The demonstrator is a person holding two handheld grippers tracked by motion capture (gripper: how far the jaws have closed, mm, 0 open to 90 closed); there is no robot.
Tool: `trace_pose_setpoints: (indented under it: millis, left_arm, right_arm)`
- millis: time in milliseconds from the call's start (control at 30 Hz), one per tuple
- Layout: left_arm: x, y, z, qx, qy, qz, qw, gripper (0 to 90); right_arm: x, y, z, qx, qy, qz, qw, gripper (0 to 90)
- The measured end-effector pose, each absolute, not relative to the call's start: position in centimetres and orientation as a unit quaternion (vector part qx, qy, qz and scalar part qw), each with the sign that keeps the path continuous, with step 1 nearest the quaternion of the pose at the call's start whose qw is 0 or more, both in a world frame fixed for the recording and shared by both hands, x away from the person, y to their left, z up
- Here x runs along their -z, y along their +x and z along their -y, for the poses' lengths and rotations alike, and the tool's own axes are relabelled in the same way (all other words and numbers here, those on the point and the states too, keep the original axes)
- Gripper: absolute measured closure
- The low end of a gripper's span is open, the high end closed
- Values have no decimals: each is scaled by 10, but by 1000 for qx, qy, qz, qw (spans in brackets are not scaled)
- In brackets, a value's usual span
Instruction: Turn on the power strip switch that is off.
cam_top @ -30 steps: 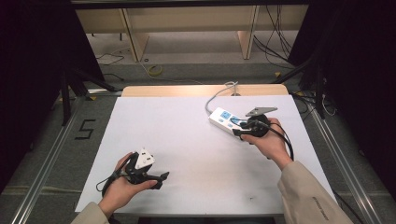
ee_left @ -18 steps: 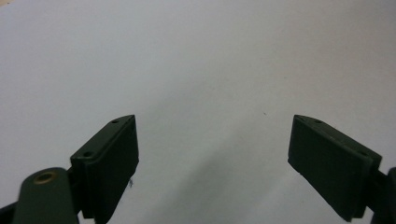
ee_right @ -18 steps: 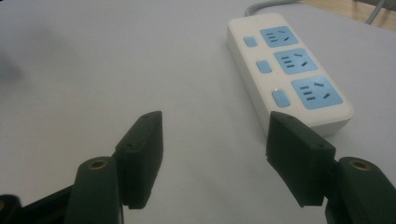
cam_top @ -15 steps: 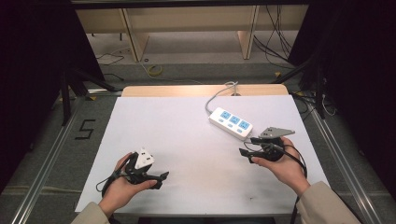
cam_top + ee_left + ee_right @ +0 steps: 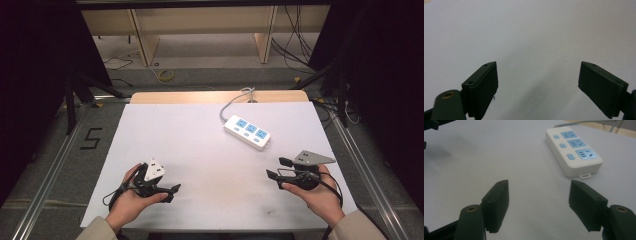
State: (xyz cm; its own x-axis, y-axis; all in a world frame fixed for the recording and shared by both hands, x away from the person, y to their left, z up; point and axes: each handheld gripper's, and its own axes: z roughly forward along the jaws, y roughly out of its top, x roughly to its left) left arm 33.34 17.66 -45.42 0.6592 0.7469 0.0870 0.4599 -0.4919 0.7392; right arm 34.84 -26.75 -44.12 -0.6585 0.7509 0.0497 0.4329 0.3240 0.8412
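A white power strip (image 5: 247, 132) with three blue sockets lies on the white table sheet (image 5: 200, 145), its grey cable running off the far edge. In the right gripper view the power strip (image 5: 573, 150) lies ahead and right of the jaws. My right gripper (image 5: 279, 168) rests low at the front right, open and empty, a hand's length short of the strip. My left gripper (image 5: 172, 192) sits at the front left, open, with bare sheet between its jaws. In their own views the left gripper (image 5: 537, 75) and the right gripper (image 5: 539, 192) both stand wide apart.
A wooden table edge (image 5: 210, 96) shows beyond the sheet. Metal rails (image 5: 55, 165) run along both sides. Shelving (image 5: 200, 25) and loose cables (image 5: 295, 45) lie on the floor behind. A "5" mark (image 5: 92, 138) is on the floor at left.
My right gripper has drawn back from the power strip toward the front right edge and left the strip lying on the sheet. The left gripper has stayed put.
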Motion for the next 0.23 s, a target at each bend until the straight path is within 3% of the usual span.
trace_pose_setpoints:
  millis: [233]
  left_arm:
    - [454, 334, -175, -202, 842, -353, 353, 160]
  right_arm:
    - [442, 343, 272, -448, 380, -788, 184, 327]
